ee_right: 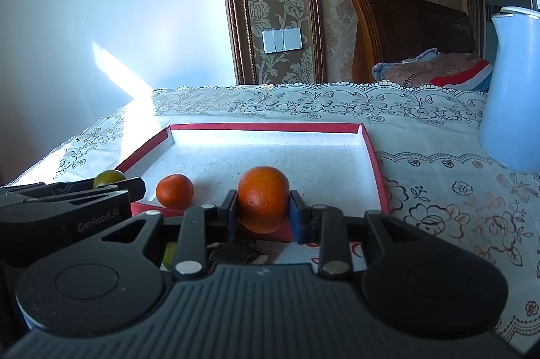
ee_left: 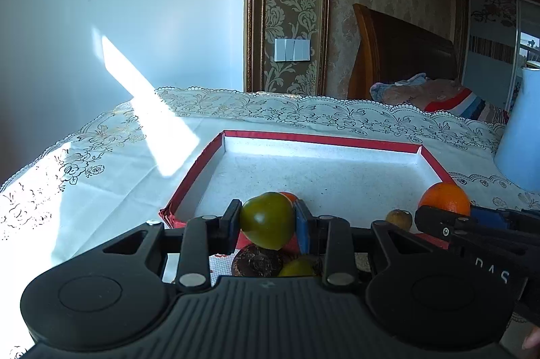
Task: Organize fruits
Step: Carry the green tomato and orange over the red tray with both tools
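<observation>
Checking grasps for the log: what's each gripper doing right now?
Left gripper: closed on the green fruit.
Right gripper: closed on the large orange.

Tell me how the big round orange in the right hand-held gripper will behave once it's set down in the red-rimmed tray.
The big round orange is likely to roll, since it is nearly spherical and the red-rimmed tray has a flat floor. It seems firm: pinched in the right hand-held gripper, it shows no visible denting. Its dimpled skin probably limits slipping.
</observation>
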Demonstrator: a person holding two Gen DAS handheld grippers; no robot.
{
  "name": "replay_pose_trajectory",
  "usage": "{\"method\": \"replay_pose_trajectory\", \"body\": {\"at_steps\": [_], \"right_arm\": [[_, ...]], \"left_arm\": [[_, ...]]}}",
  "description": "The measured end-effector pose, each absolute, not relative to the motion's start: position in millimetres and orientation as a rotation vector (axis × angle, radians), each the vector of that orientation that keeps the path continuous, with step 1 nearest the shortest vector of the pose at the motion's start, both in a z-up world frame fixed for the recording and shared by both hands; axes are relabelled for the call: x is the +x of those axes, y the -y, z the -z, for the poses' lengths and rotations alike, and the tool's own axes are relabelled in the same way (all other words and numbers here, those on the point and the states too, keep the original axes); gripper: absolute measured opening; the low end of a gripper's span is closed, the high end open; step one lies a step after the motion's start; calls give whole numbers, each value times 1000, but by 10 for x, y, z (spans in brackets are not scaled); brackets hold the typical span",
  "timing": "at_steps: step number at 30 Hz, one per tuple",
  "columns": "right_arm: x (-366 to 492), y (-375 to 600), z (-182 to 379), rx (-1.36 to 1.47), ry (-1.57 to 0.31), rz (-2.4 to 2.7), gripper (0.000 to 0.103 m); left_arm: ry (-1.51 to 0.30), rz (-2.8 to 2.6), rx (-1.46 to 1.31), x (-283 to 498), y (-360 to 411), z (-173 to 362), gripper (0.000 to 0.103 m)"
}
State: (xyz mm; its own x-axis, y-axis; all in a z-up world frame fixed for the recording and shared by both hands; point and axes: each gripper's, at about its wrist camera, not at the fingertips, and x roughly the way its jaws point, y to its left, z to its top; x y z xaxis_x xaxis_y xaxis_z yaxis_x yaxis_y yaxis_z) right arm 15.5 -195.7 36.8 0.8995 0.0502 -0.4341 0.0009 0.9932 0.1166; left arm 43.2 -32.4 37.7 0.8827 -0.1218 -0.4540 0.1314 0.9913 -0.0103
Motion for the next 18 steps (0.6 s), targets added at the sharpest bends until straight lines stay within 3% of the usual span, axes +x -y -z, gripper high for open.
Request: {"method": "replay_pose_trajectory", "body": {"at_steps": [18], "right_arm": [[547, 2304, -191, 105, -522, 70, 29]], "left_arm": [[-516, 172, 52, 900, 771, -255, 32]]}}
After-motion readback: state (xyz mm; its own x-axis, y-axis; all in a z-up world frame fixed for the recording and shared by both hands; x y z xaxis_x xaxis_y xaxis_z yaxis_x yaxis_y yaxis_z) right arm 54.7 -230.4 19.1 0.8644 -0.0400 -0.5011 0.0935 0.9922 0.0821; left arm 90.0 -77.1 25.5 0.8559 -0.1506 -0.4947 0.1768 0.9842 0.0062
